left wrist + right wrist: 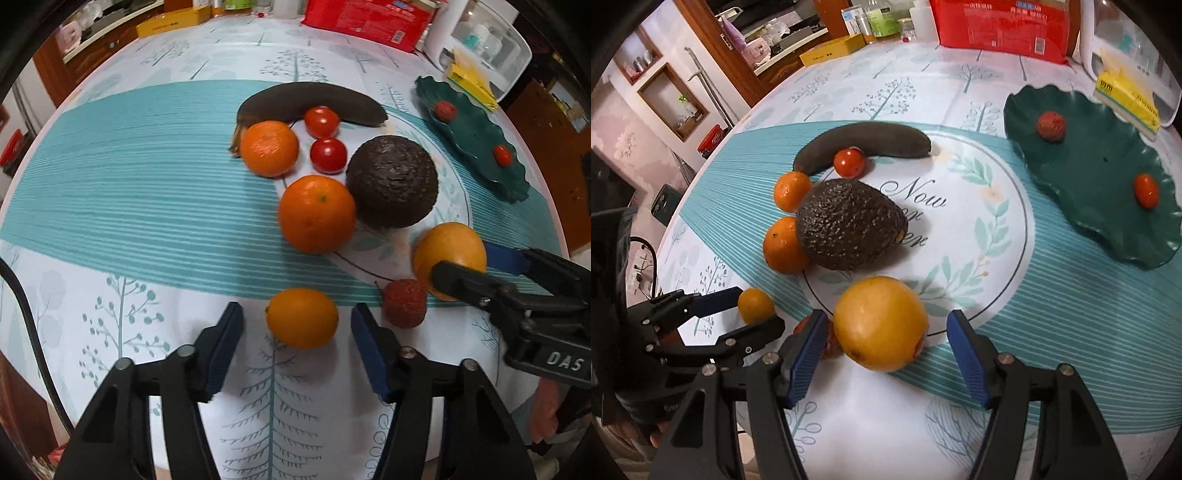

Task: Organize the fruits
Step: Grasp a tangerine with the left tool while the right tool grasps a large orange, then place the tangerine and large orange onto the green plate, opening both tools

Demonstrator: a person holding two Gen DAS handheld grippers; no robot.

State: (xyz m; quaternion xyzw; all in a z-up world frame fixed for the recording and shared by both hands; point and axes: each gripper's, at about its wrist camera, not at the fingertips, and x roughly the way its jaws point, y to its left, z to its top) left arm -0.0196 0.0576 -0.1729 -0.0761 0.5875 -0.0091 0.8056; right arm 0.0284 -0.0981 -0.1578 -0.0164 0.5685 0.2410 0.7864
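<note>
My left gripper (297,332) is open around a small orange kumquat (302,318) on the tablecloth, with a gap at each pad. My right gripper (886,350) is open around a large yellow-orange fruit (881,323), whose right side is clear of the pad. A lychee (404,302) lies between the two fruits. Farther back lie two tangerines (317,214), an avocado (393,181), two cherry tomatoes (328,155) and a dark banana (314,99). The green leaf plate (1097,177) at the right holds a lychee (1051,126) and a tomato (1145,190).
A red package (1001,26), a yellow box (833,51), bottles and a clear container with a yellow pack (1126,96) line the table's far edge. The round table's rim curves close at left and right. A wooden cabinet stands behind.
</note>
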